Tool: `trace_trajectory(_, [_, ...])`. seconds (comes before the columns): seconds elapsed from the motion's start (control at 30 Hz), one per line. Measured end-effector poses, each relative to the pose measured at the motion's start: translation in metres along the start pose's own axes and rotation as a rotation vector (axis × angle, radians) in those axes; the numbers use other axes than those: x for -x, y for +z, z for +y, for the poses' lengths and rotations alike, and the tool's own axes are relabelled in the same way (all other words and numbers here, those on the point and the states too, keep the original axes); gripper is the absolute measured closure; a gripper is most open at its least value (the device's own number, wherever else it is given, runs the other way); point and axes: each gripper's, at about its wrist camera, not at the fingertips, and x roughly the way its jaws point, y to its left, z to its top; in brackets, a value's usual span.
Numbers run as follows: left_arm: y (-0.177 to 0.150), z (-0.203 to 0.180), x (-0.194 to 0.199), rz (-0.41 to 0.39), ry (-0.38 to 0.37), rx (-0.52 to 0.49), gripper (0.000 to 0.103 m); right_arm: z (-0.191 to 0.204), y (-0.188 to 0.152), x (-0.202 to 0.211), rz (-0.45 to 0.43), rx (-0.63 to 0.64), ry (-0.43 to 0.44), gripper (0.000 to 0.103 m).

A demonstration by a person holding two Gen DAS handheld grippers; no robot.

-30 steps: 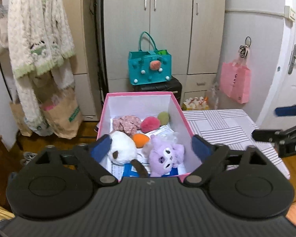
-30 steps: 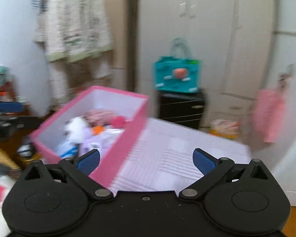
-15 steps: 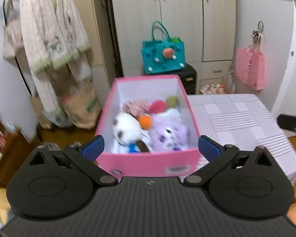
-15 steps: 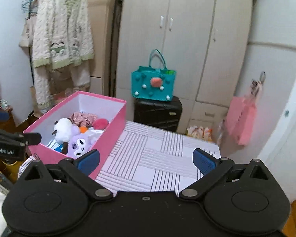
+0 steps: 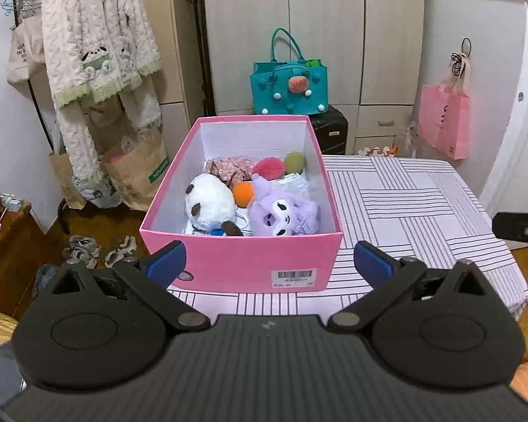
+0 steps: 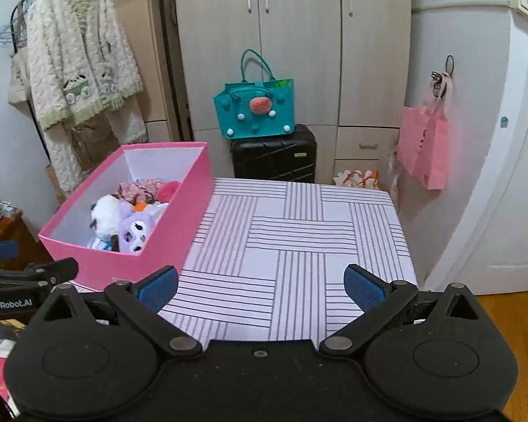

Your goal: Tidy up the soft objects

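A pink box (image 5: 241,258) stands on the left part of the striped table (image 5: 404,204). Inside lie a white panda plush (image 5: 207,205), a purple plush (image 5: 281,212), an orange ball (image 5: 243,193), a red pompom (image 5: 268,167), a green ball (image 5: 294,161) and a pink floral cloth (image 5: 228,168). My left gripper (image 5: 268,263) is open and empty, in front of the box's near wall. My right gripper (image 6: 262,290) is open and empty over the table's near edge, right of the box (image 6: 165,225). The plush toys (image 6: 130,228) show there too.
A teal felt bag (image 6: 255,112) sits on a black suitcase (image 6: 274,154) before the wardrobe. A pink bag (image 6: 424,144) hangs at the right by a door. A fluffy cardigan (image 5: 95,49) hangs on a rack at the left, paper bags and slippers on the floor below.
Both grippers have pulled back from the box toward the table's near side. The left one was above the box's contents and now sits before its near wall. Both stayed open.
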Motion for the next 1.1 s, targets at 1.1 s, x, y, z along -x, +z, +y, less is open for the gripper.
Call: trace_trajectory(1.1, [0.008, -0.015, 0.012, -0.051, 0.040, -0.082, 0.000, 0.005, 0.002, 0.014, 0.052, 0.030, 0.063, 0.001])
